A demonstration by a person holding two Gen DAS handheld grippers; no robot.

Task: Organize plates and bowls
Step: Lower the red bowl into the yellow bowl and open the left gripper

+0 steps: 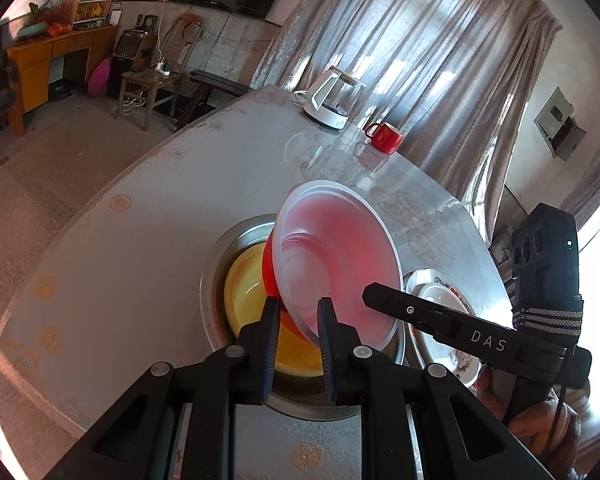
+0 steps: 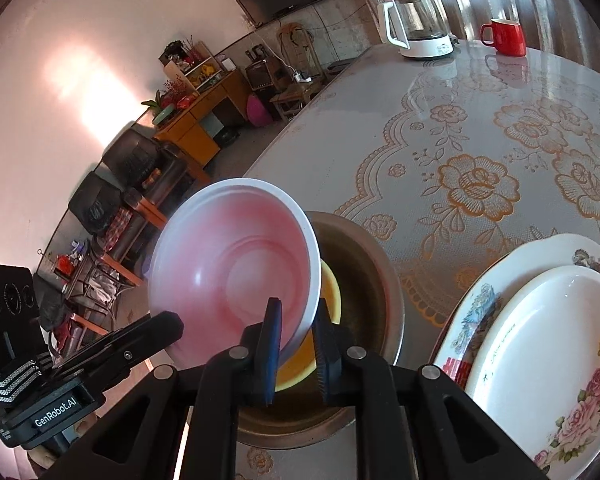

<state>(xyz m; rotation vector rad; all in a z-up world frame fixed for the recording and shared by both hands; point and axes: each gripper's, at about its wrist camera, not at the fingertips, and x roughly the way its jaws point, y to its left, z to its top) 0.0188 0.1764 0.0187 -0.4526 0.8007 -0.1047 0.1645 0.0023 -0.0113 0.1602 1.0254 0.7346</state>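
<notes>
- Left wrist view: the left gripper [image 1: 298, 320] is clamped on the near rim of a translucent bowl [image 1: 340, 256] with a red outer shell, held tilted, its mouth facing the camera, over a steel basin [image 1: 216, 280]
- Right wrist view shows the right gripper [image 2: 296, 328] pinched on the rim of a similar pale bowl [image 2: 236, 268], also tilted above the basin [image 2: 380, 280]; whether both grippers share one bowl I cannot tell
- A yellow bowl [image 1: 252, 292] already sits inside the basin, so the step in hand looks like nesting the held bowl into it
- Next move, as I judge it: level the bowl, centre it over the yellow one, lower it, then release the rim
- Just beside the basin lies a stack of flowered plates [image 2: 540, 340]; the right gripper's body hangs over them in the left view, so room on that side is tight
- Beyond, the counter [image 2: 480, 140] is open; a kettle [image 2: 416, 24] and red mug [image 2: 506, 36] stand well apart at its far edge
- Basin sits near the counter's front edge
</notes>
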